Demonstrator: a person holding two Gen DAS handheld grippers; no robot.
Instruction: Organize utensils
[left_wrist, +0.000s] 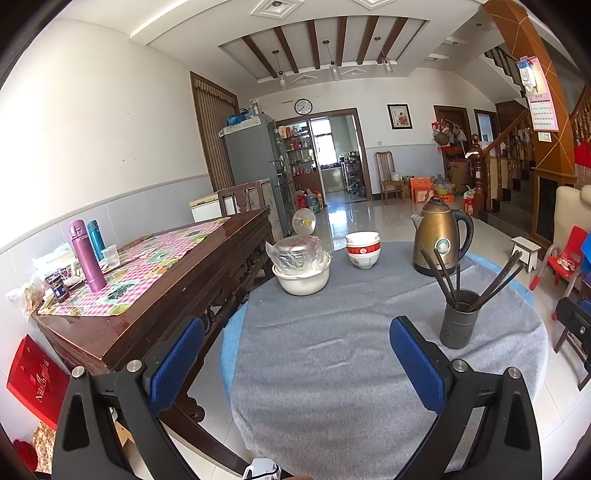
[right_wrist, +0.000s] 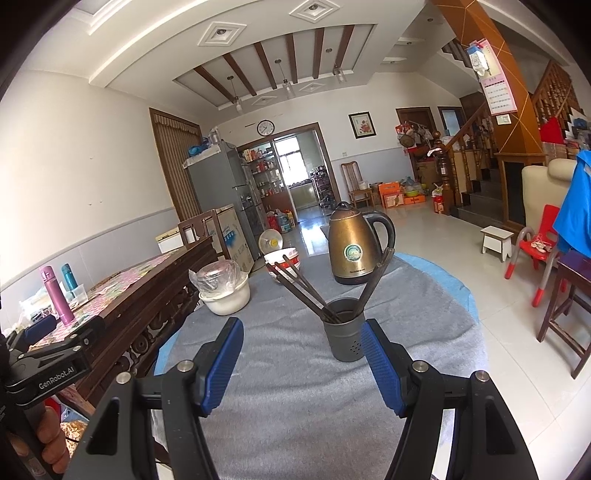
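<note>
Nearest the cameras, both grippers are hovering over the grey cloth (left_wrist: 325, 354) with their blue pads spread wide and nothing between them: the left gripper (left_wrist: 297, 363) is facing bare cloth, while the right gripper (right_wrist: 303, 363) is pointing almost straight at the holder (right_wrist: 344, 330), which is sitting at about 1 o'clock from its gap, just ahead of its right pad. That aim suggests the right side is being readied to work at the holder, with the left waiting alongside; from the left wrist view the same holder is standing at about 2 o'clock. The holder is standing upright on the cloth, and the chopsticks (right_wrist: 299, 291) are already resting in it, leaning outward in two fans because the cup is wide and their lower ends are gathering at its base; a second bundle (right_wrist: 376, 280) is tilting toward 1 o'clock. No loose utensil is showing on the cloth, so the sorting is probably close to finished, though the holder's inside is hidden. Farther back, at 12 o'clock, the kettle (right_wrist: 354, 243) is standing behind the holder, well apart from it. At 11 o'clock the bowls (left_wrist: 363, 249) are sitting stacked, and the basin (left_wrist: 302, 273) is carrying a plastic-wrapped pot (left_wrist: 298, 251).
</note>
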